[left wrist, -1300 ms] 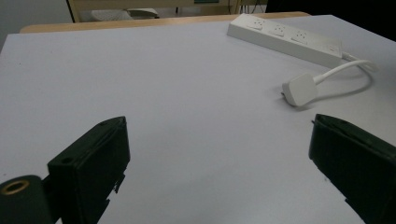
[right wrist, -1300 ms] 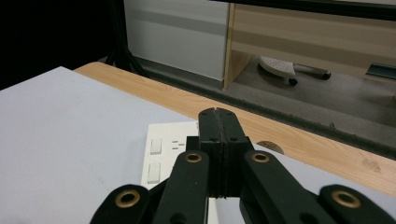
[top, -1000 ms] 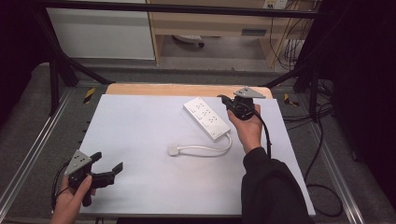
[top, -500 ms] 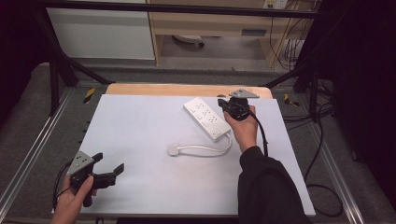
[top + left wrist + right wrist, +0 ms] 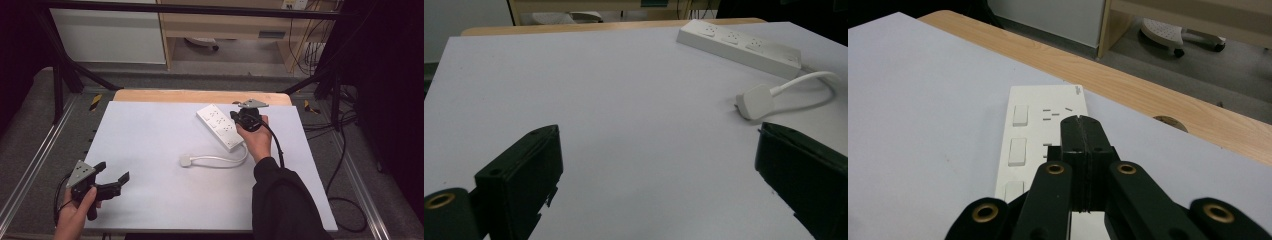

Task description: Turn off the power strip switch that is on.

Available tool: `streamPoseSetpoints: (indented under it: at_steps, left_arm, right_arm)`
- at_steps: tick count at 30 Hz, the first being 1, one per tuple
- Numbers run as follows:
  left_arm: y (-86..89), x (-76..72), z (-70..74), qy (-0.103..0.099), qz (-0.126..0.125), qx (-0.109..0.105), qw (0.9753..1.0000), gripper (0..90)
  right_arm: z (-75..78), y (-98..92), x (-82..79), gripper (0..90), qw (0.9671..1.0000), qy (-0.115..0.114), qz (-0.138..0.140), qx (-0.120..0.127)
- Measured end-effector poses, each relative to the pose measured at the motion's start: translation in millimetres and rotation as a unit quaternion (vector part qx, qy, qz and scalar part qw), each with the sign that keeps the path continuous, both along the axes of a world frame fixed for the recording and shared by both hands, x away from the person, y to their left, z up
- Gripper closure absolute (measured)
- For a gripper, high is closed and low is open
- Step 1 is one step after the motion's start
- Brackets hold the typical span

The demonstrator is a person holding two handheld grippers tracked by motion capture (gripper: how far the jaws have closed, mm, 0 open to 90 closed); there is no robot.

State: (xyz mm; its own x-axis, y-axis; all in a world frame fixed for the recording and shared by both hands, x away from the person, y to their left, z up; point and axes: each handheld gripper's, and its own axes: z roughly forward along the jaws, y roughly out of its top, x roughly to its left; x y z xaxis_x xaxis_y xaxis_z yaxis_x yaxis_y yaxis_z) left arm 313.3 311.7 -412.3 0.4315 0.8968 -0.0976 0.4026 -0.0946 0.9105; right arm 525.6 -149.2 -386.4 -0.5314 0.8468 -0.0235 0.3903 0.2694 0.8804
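- From the high view we see the whole worktop (image 5: 150, 150): a white sheet over a wooden board, with a strip of wood bare along the far edge.
- We count one power strip (image 5: 220, 126), white, lying flat at the far right of centre, set at a slant to the edges.
- One white cord (image 5: 235, 159) loops from the strip's near end round to one plug (image 5: 186, 161), which rests on the sheet near the middle.
- Two tongs, one per hand. The left tongs (image 5: 111, 175) sit at the near left corner, held low over the sheet, well apart from the strip.
- The left gripper view gives us what the high view only hints at: jaws spread wide, nothing between them, plug (image 5: 755, 101) and strip (image 5: 739, 46) beyond, ahead and to the right.
- The right tongs (image 5: 234, 117) are over the strip, gripped by the right hand (image 5: 256, 140).
- The right gripper view shows the jaws pressed together (no gap that we can see), tips above the strip's socket face (image 5: 1040, 145).
- That view also shows three rocker switches in a row; whether the tips touch the strip we cannot tell.
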Motion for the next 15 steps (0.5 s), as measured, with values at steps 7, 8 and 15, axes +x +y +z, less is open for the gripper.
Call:
streamPoseSetpoints:
  at_steps: [7,8,15]
  left_arm:
    - [0.1,-0.2,1.0,-0.004,0.005,0.000,1.0000,5.0]
    - [0.4,-0.1,1.1,-0.004,0.006,-0.001,1.0000,5.0]
    - [-0.6,0.4,0.0,-0.001,0.002,0.003,1.0000,5.0]
  right_arm:
    - [-3.8,2.0,2.2,90.0,1.0000,0.005,-0.001,-0.001]
    - [-4.4,2.5,2.5,90.0,1.0000,0.005,-0.001,-0.001]
    - [-9.4,8.2,4.8,90.0,0.9999,0.013,0.006,-0.009]
